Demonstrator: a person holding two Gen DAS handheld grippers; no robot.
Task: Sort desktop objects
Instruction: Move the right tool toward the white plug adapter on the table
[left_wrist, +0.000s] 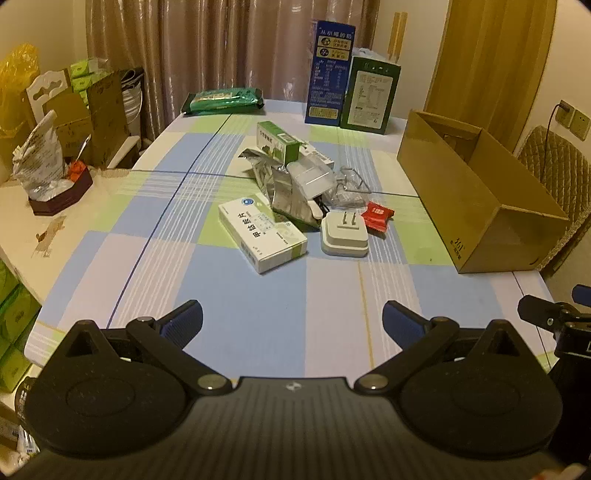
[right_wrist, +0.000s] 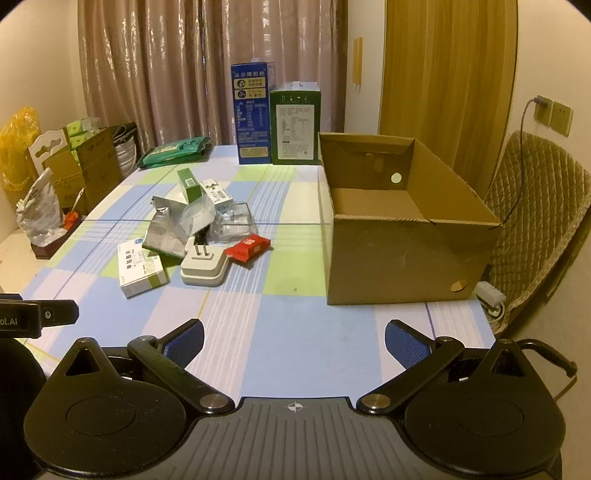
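Observation:
A pile of small objects lies mid-table: a white medicine box (left_wrist: 263, 233) (right_wrist: 140, 271), a white plug adapter (left_wrist: 344, 236) (right_wrist: 204, 266), a red packet (left_wrist: 376, 216) (right_wrist: 248, 248), silver foil packs (left_wrist: 284, 192) (right_wrist: 166, 232), a green box (left_wrist: 277, 142) (right_wrist: 189, 184) and clear plastic packaging (left_wrist: 349, 186) (right_wrist: 236, 220). An open, empty cardboard box (left_wrist: 476, 195) (right_wrist: 399, 229) stands at the right. My left gripper (left_wrist: 291, 323) is open and empty, near the table's front edge. My right gripper (right_wrist: 293, 341) is open and empty, in front of the cardboard box.
A blue carton (left_wrist: 328, 74) (right_wrist: 253, 114) and a dark green carton (left_wrist: 371, 96) (right_wrist: 294, 127) stand at the back. A green wipes pack (left_wrist: 223, 99) (right_wrist: 173, 151) lies back left. A side counter with bags and boxes (left_wrist: 48, 162) is at the left; a quilted chair (right_wrist: 535, 221) stands at the right.

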